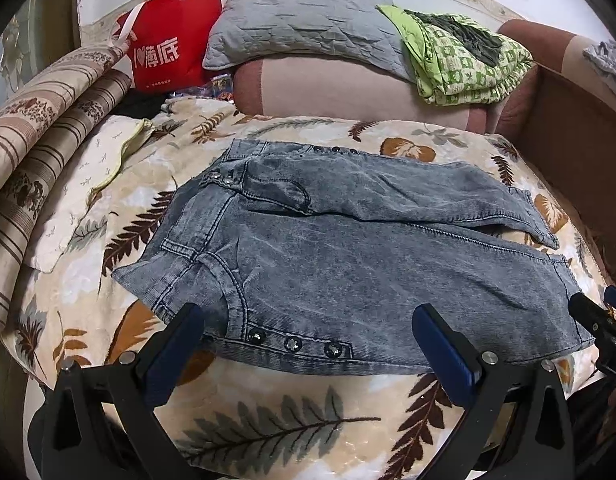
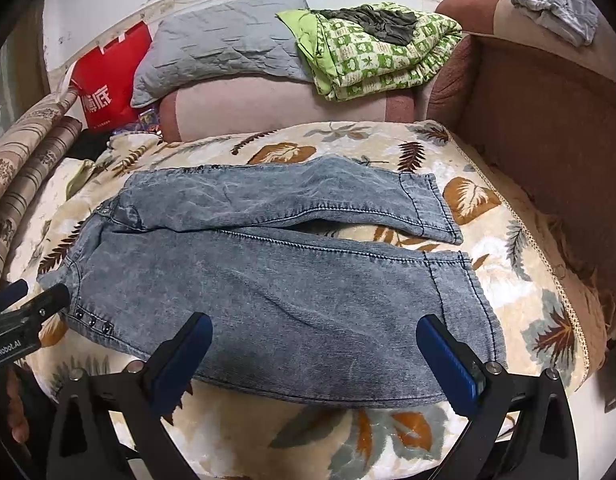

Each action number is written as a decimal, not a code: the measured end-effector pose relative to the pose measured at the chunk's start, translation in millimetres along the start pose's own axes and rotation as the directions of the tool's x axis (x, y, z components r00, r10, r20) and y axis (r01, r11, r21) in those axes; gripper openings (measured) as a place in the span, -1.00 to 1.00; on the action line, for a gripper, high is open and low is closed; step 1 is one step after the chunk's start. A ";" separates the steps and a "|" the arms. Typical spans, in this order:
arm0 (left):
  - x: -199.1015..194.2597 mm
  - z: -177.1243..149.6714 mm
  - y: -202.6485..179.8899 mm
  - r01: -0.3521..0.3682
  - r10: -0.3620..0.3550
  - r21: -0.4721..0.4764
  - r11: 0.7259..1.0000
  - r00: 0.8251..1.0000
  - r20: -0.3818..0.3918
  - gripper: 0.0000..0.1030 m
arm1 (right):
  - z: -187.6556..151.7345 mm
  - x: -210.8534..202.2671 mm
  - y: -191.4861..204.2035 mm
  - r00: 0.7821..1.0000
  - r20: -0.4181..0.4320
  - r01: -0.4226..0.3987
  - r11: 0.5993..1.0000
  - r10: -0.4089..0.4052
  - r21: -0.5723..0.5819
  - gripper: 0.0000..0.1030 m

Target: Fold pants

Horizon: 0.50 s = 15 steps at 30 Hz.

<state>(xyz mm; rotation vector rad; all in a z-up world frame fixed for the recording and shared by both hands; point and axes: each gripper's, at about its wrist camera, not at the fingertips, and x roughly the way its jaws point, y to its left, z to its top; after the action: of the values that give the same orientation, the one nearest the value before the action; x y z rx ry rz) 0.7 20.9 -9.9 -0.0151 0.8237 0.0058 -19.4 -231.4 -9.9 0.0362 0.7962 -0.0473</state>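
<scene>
Left wrist view: the left gripper [image 1: 308,344] gapes wide at the jeans' [image 1: 347,256] near edge, waistband end, on the leaf-print blanket [image 1: 268,424]. Right wrist view: the right gripper [image 2: 313,356], equally spread, faces the cuff end; legs run left-right.

Soft, even indoor light leaves only faint shadows. Both fisheye views bend strongly at the edges, with dark vignetted corners. The centre is sharp.

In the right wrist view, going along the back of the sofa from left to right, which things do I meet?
Red bag → grey pillow → green patterned blanket → grey cloth on the brown armrest.
</scene>
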 end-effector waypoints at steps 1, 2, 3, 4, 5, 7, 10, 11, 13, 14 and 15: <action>1.1 -0.5 0.4 -0.004 0.004 0.000 1.000 1.000 -0.002 1.00 | -0.3 -0.7 0.1 1.000 0.006 0.003 1.000 -0.003 -0.002 1.00; 2.1 -0.8 0.4 -0.006 0.006 0.002 1.000 1.000 -0.006 1.00 | -0.3 -0.4 -0.7 1.000 0.011 0.000 1.000 0.000 0.002 1.00; 2.5 -1.0 0.4 -0.005 0.005 0.002 1.000 1.000 -0.008 1.00 | -0.6 0.0 -1.2 1.000 0.011 -0.003 1.000 0.003 0.006 1.00; 2.4 -0.9 0.4 -0.005 0.005 0.000 1.000 1.000 -0.008 1.00 | -1.1 0.8 -1.7 1.000 0.007 -0.004 1.000 0.004 0.008 1.00; 2.1 -0.8 -0.2 -0.007 0.007 0.001 1.000 1.000 -0.006 1.00 | -1.8 1.4 -1.8 1.000 0.005 -0.002 1.000 0.002 0.006 1.00; 1.6 -1.0 -1.2 -0.008 0.008 0.006 1.000 1.000 -0.005 1.00 | -2.2 1.9 -3.1 1.000 -0.005 0.003 1.000 -0.003 0.005 1.00; 2.1 -0.9 -1.4 -0.009 0.009 0.007 1.000 1.000 -0.007 1.00 | -1.8 1.9 -4.5 1.000 0.000 0.000 1.000 0.000 0.014 1.00; 2.7 -0.9 -1.1 -0.008 0.008 0.005 1.000 1.000 -0.009 1.00 | -1.6 2.0 -4.8 1.000 0.004 -0.001 1.000 0.001 0.015 1.00; 3.3 -0.9 -0.4 -0.011 0.011 0.002 1.000 1.000 -0.011 1.00 | -1.4 2.3 -5.1 1.000 0.000 -0.005 1.000 0.005 0.017 1.00; 3.5 -1.0 0.2 -0.011 0.011 0.001 1.000 1.000 -0.012 1.00 | -1.3 2.5 -5.5 1.000 -0.002 -0.006 1.000 0.006 0.018 1.00; 3.4 -1.0 1.0 -0.012 0.012 0.000 1.000 1.000 -0.011 1.00 | -1.4 2.6 -5.5 1.000 -0.006 -0.005 1.000 0.005 0.017 1.00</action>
<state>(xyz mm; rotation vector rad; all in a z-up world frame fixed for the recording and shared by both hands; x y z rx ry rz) 2.2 21.9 -13.2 -0.0104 0.8351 0.0170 -18.9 -236.9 -12.8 0.0546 0.8012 -0.0496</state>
